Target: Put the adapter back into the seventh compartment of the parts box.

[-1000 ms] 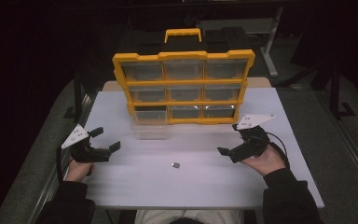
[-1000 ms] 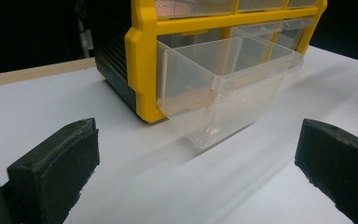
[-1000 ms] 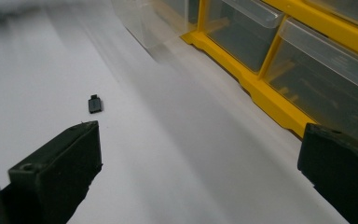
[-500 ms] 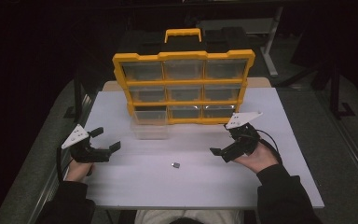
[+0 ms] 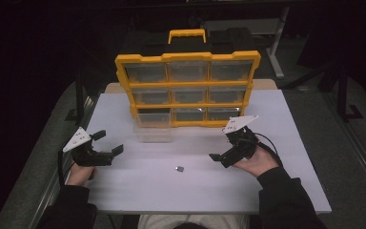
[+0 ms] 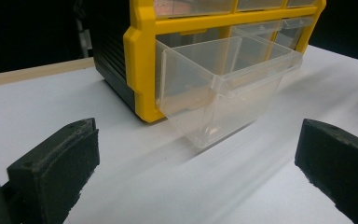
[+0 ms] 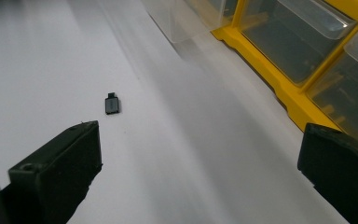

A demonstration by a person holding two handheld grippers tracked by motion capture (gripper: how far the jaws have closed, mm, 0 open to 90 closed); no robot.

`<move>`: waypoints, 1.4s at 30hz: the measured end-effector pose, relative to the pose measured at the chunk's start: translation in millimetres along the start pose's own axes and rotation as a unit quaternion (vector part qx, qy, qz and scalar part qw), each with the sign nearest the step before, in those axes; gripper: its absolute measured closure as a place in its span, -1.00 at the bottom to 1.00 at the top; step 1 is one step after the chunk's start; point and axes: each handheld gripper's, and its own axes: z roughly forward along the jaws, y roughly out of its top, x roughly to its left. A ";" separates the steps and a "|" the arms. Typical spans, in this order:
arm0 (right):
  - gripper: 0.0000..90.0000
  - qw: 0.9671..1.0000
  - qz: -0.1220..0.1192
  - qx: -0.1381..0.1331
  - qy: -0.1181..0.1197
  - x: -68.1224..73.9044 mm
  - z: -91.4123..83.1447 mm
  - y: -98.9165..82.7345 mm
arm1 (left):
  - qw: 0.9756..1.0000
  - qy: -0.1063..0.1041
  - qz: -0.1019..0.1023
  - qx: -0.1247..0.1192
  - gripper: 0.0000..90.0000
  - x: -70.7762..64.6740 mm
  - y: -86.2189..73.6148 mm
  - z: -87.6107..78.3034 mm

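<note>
Clear glossy plastic drawer, yellow plastic organizer, matt white table.

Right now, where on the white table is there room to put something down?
The white table is bare along the near edge, and between the left gripper and the small black part. It is crowded at the back, where a clear plastic drawer sticks out of the yellow drawer cabinet.

White table, plain, with a pale wood edge at the far left. Yellow frame and handle on a black organiser, with clear drawers. One clear drawer pulled out at bottom left, no tint. Small dark grey part on the white. Black left gripper and right gripper, each under a light grey plate. Dark sleeves.
</note>
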 end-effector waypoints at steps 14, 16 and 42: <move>-1.00 1.000 -0.009 0.017 0.012 4.5 11.6 3.2 | 1.000 0.000 0.001 0.001 -1.00 -0.1 -0.1 0.2; -1.00 1.000 -0.009 0.018 0.013 5.2 13.1 3.7 | 1.000 0.000 0.001 0.002 -1.00 -0.1 -0.2 0.3; -1.00 0.998 -0.025 0.048 0.038 16.0 37.2 10.3 | 1.000 0.000 0.002 0.002 -1.00 -0.4 -0.2 0.6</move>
